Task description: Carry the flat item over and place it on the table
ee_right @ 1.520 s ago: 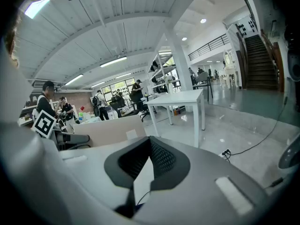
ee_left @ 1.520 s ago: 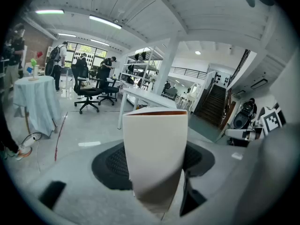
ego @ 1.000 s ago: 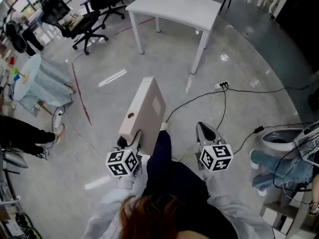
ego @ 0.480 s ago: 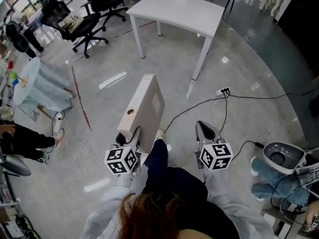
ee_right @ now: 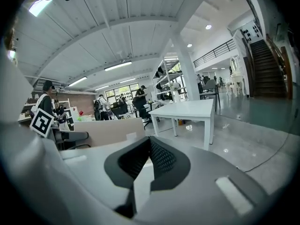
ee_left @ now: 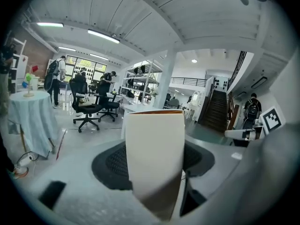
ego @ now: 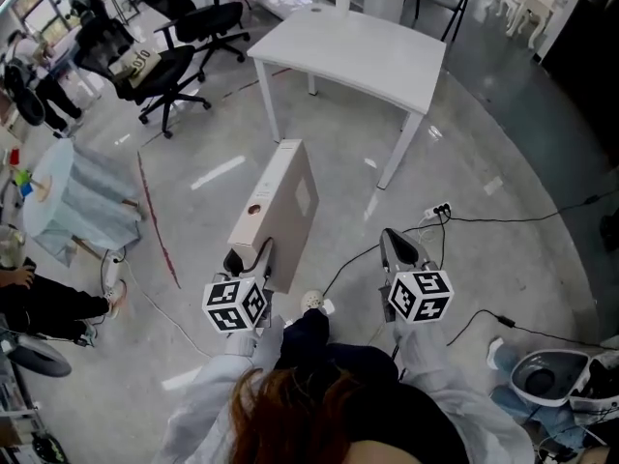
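A flat beige cardboard box (ego: 280, 211) stands on edge over the floor, its near end clamped in my left gripper (ego: 248, 259). In the left gripper view the box (ee_left: 154, 139) fills the gap between the black pads (ee_left: 115, 165). My right gripper (ego: 398, 249) hangs beside it, shut and empty, and in the right gripper view its pads meet at the tips (ee_right: 149, 142). The white table (ego: 368, 51) stands ahead, a few steps off. From the right gripper view the box (ee_right: 110, 131) shows at the left and the table (ee_right: 187, 109) straight ahead.
Black office chairs (ego: 160, 61) stand left of the table. A round table with a pale blue cloth (ego: 73, 177) is at the left, and a person's leg (ego: 39, 303) below it. Black cables (ego: 484, 211) and a power strip lie on the floor to the right.
The person has walked forward, so the white table is nearer and the cables have slid back towards the feet. The box stays clamped in the left gripper, and the right gripper stays shut.
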The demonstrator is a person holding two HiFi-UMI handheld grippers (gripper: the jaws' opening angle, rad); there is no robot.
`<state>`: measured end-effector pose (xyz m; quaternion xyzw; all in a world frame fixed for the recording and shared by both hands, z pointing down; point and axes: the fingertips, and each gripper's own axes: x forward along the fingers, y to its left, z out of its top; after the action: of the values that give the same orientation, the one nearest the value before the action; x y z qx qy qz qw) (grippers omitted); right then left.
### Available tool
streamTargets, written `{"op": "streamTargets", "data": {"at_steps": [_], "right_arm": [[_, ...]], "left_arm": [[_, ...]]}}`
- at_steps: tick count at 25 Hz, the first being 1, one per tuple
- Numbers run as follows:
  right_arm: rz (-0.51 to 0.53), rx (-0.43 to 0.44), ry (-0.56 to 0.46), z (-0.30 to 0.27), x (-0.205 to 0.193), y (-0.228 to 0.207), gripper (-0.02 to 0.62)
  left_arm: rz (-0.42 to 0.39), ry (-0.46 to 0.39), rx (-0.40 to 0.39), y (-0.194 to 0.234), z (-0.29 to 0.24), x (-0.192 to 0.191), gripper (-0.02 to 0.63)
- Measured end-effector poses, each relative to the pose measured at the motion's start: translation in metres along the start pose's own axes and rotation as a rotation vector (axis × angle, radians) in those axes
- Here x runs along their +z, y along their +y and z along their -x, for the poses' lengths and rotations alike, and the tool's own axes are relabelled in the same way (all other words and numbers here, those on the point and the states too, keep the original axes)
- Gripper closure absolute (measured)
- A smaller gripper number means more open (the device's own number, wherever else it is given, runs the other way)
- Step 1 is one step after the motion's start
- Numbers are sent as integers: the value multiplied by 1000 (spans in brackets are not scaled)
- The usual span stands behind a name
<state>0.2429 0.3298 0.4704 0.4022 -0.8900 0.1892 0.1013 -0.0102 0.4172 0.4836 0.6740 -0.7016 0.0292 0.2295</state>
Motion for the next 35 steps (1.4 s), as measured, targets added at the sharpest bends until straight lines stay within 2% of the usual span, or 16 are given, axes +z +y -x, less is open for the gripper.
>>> {"op": "streamTargets", "data": {"at_steps": [5, 10, 14, 21, 26, 31, 35], "right_arm": [[3, -2, -10, -50, 24, -4, 588], [-7, 0, -7, -95, 38, -7, 588], [-1, 10, 0, -118, 41, -3, 588], [6, 35, 82, -136, 20, 4, 588], [11, 59, 105, -162, 24, 0, 588], [33, 88, 107, -214, 45, -12, 588], [45, 105, 98, -260, 76, -30, 588]], "left_arm": [[1, -22, -17, 23, -43, 34, 324], [6, -21, -24, 45, -72, 51, 324], [9, -10, -24, 56, -84, 49, 324], [52, 20, 1, 70, -88, 32, 324], [88, 35, 27, 80, -105, 31, 324], [83, 10, 52, 96, -146, 55, 324], [89, -18, 62, 106, -192, 87, 324]]}}
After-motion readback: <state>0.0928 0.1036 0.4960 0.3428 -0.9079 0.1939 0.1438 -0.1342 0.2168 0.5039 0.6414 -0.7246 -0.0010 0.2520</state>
